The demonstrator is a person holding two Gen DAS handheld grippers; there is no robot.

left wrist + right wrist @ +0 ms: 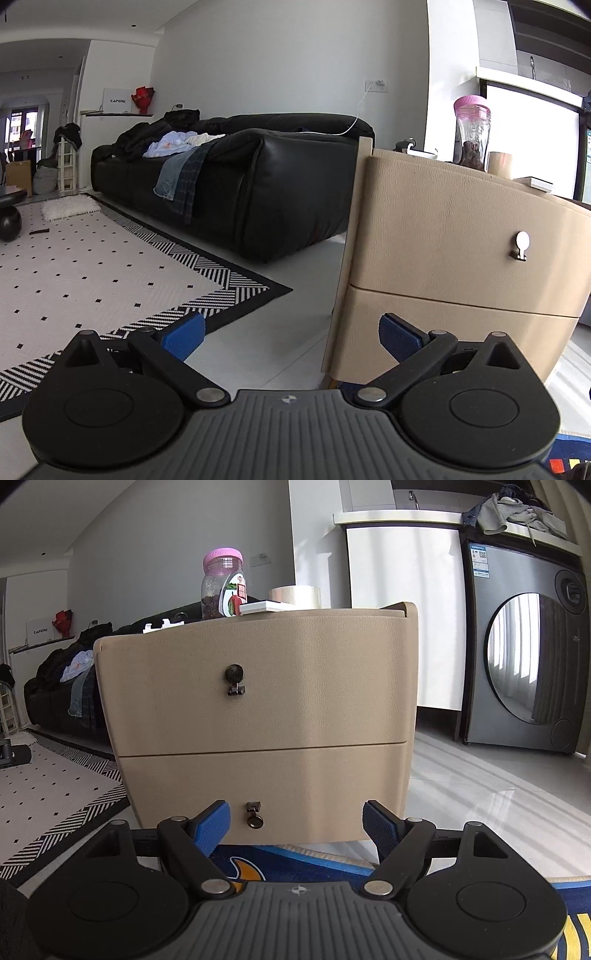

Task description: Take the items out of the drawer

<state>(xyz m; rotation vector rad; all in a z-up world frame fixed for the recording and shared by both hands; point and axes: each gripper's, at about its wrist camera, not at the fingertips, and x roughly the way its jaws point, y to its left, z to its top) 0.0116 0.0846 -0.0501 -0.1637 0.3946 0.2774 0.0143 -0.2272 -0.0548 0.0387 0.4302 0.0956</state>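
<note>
A beige two-drawer cabinet [258, 709] stands on the floor, both drawers closed. The upper drawer has a dark round knob [235, 675]; the lower drawer has a knob [255, 818] near its bottom edge. My right gripper [296, 827] is open and empty, low in front of the lower drawer, its blue pads on either side of the lower knob and short of it. My left gripper [291, 338] is open and empty, at the cabinet's left front corner [461, 258]. The upper knob [522, 243] shows to its right. The drawers' contents are hidden.
On the cabinet top stand a pink-lidded jar [222, 585], a tape roll [295, 596] and a flat white box [266, 607]. A black sofa [236, 173] with clothes is at the left, a patterned rug [92, 266] before it. A washing machine [524, 646] stands right.
</note>
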